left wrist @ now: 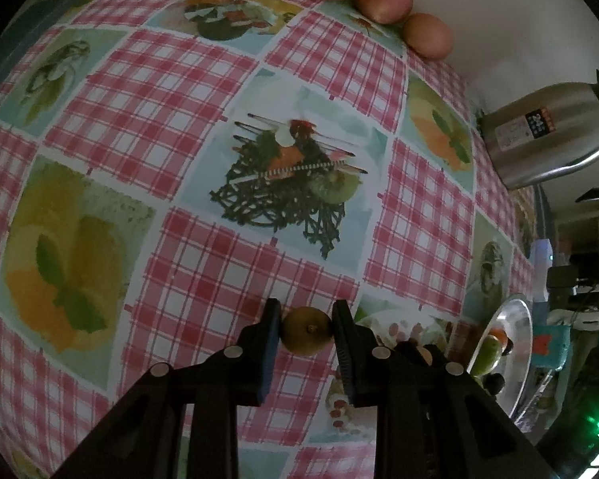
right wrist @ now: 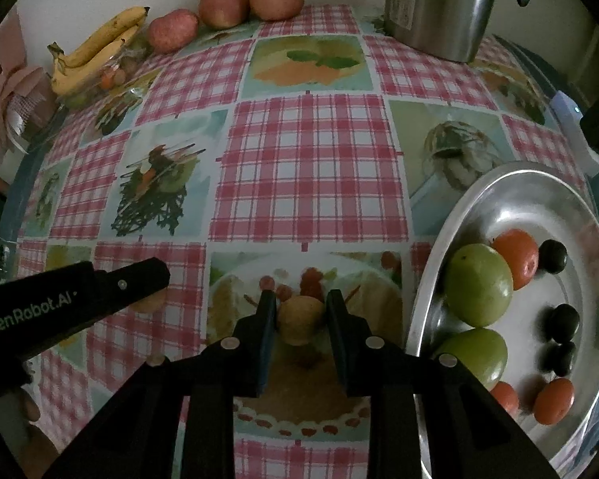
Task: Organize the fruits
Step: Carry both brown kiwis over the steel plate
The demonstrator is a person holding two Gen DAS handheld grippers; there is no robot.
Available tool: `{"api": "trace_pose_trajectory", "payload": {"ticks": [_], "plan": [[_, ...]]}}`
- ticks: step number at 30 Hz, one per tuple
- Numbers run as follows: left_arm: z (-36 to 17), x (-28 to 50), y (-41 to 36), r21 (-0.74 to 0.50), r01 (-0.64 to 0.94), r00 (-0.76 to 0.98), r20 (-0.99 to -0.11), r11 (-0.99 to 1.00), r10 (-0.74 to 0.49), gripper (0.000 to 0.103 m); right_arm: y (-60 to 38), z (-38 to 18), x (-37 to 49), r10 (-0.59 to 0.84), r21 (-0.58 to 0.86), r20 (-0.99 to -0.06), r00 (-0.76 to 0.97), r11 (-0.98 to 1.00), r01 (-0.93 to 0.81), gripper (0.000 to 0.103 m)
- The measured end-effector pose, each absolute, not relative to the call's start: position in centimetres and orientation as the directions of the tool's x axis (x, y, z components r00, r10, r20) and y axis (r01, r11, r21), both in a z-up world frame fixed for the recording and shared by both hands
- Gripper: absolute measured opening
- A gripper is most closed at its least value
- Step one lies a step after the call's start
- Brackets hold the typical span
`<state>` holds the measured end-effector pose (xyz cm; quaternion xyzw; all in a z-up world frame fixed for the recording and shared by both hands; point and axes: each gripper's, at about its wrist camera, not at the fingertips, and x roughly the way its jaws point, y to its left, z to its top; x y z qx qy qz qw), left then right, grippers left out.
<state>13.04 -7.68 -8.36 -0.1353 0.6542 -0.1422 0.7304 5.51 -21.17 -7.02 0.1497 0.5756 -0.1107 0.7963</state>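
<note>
My left gripper (left wrist: pixel 306 329) is shut on a small brown kiwi (left wrist: pixel 306 330), held just above the checked tablecloth. My right gripper (right wrist: pixel 300 319) is shut on a second brown kiwi (right wrist: pixel 299 316), left of the steel plate (right wrist: pixel 539 199). The plate holds two green fruits (right wrist: pixel 478 284), orange fruits (right wrist: pixel 517 257) and dark plums (right wrist: pixel 564 321). The left gripper also shows in the right wrist view (right wrist: pixel 155 291) at lower left, its kiwi partly hidden. The plate shows in the left wrist view (left wrist: pixel 517 343) at lower right.
Three red apples (right wrist: pixel 223 4) line the back wall. Bananas (right wrist: pixel 96 46) lie over a glass bowl at back left. A steel thermos jug (right wrist: pixel 439 4) stands at back right. A pink bow ornament (right wrist: pixel 8 95) sits at far left.
</note>
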Motion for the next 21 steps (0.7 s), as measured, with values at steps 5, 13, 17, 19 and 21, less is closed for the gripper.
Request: {"api": "trace_pose_trajectory", "payload": {"ticks": [5,13,17,19,21], "plan": [[-6.8,12.6,-7.0,-0.396,0.033,0.124,-0.909,0.918,-0.397,0.028,-21.0,-6.3,5.4,-0.007,0.11,-0.947,0.32,0.932,0.345,0.027],[-4.8,12.2,-6.2,-0.412,0.047,0.146,-0.898,0.91,-0.414,0.028,-21.4,-4.9,5.0,-0.013,0.109,-0.946,0.325,0.929,0.353,0.027],[-3.5,12.1,-6.7,-0.418,0.069,0.16,-0.892,0.906,-0.423,0.028,-21.8,-4.0,4.7,-0.027,0.102,-0.943,0.331,0.925,0.366,0.027],[-2.9,11.8,-6.8,-0.422,0.077,0.168,-0.887,0.903,-0.429,0.028,-22.2,-3.4,4.5,-0.028,0.108,-0.94,0.339,0.92,0.377,0.027],[-2.4,11.7,-7.0,-0.427,0.083,0.175,-0.883,0.901,-0.435,0.028,-22.5,-2.8,4.3,-0.028,0.115,-0.938,0.347,0.915,0.386,0.027]]}}
